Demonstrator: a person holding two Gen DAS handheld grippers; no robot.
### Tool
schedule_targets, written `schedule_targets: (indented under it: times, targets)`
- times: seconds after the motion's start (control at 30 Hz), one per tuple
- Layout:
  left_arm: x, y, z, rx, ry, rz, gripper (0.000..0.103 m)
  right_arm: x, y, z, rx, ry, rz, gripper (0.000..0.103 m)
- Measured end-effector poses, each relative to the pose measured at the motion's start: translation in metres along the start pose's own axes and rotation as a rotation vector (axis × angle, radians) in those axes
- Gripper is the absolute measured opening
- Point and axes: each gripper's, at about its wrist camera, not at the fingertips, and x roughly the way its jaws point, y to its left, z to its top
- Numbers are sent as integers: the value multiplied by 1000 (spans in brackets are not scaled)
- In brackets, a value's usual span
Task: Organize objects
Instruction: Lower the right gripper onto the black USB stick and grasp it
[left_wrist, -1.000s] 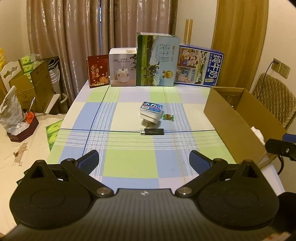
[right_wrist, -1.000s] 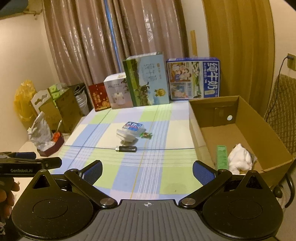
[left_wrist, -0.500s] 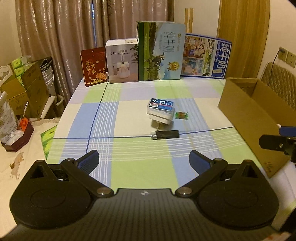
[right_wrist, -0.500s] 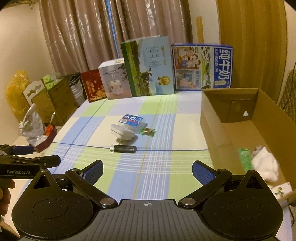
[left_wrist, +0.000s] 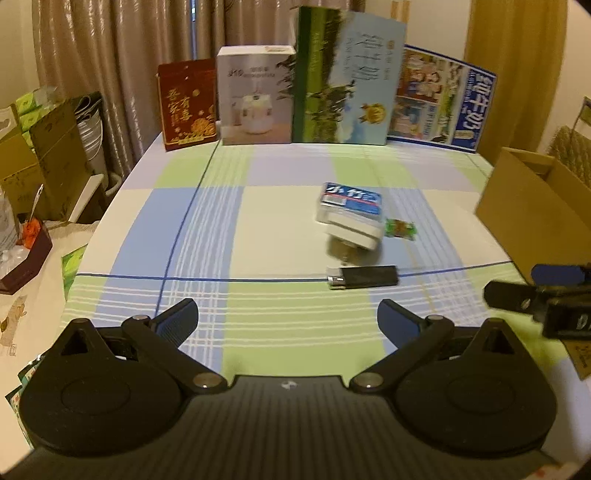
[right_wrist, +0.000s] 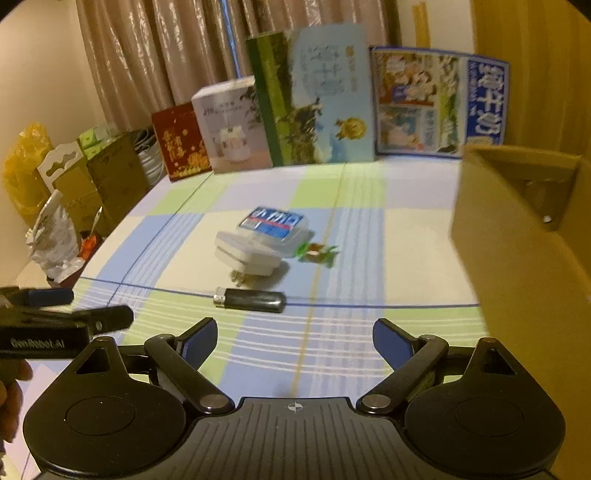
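Checked cloth table (left_wrist: 229, 229): slim black lighter (left_wrist: 364, 277), boxy white plug (right_wrist: 245, 254).

Left gripper (left_wrist: 287, 319), right gripper (right_wrist: 294, 339): black ribbed bodies showing round discs, silver pivot screws, blue-padded fingertips (left_wrist: 392, 318); left gripper's side is carrying "GenRobot.AI" lettering.

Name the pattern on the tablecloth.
The tablecloth has a plaid check of green, blue and cream squares; it shows best in the left wrist view.

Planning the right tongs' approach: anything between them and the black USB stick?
Only bare checked tablecloth between the right tongs and USB stick, in the right wrist view.
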Motion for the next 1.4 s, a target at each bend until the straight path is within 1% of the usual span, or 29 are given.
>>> schedule_targets:
  times: [0.07, 0.1, 0.2, 0.4, 0.53, 0.67, 0.83, 0.9, 1.03, 1.07, 1.1, 1.3, 1.4]
  targets:
    - [7, 6, 4, -2, 0, -1, 101, 16, 5, -3, 8, 10, 6, 89]
    - [10, 11, 7, 0, -7, -13, 101, 23, 9, -4, 6, 11, 1, 89]
    - [20, 20, 14, 32, -21, -34, 101, 41, 21, -7, -7, -6, -17, 89]
    - [43, 37, 19, 31, -3, -17, 101, 73, 44, -7, 3, -31, -55, 90]
    - [51, 47, 17, 58, -4, 34, 101, 91, 54, -3, 15, -34, -81, 90]
    - [51, 63, 15, 5, -4, 76, 101, 112, 60, 0, 18, -31, -101, 90]
    - [50, 75, 16, -51, 0, 93, 101, 131, 66, -1, -1, -17, -148, 90]
    - [50, 76, 17, -57, 1, 91, 101, 136, 67, -3, -13, -16, -170, 90]
    - [50, 77, 17, -78, -1, 79, 101, 143, 65, -5, -11, -19, -174, 88]
    - [50, 76, 18, -79, -2, 77, 101, 143, 66, -6, -22, -21, -180, 86]
    - [50, 75, 18, -79, -3, 77, 101, 142, 67, -7, -36, -26, -185, 79]
    - [53, 71, 17, -66, 2, 69, 101, 131, 62, -6, -36, -45, -203, 78]
    - [54, 66, 18, -53, -2, 50, 101, 119, 48, 1, -25, -34, -210, 78]
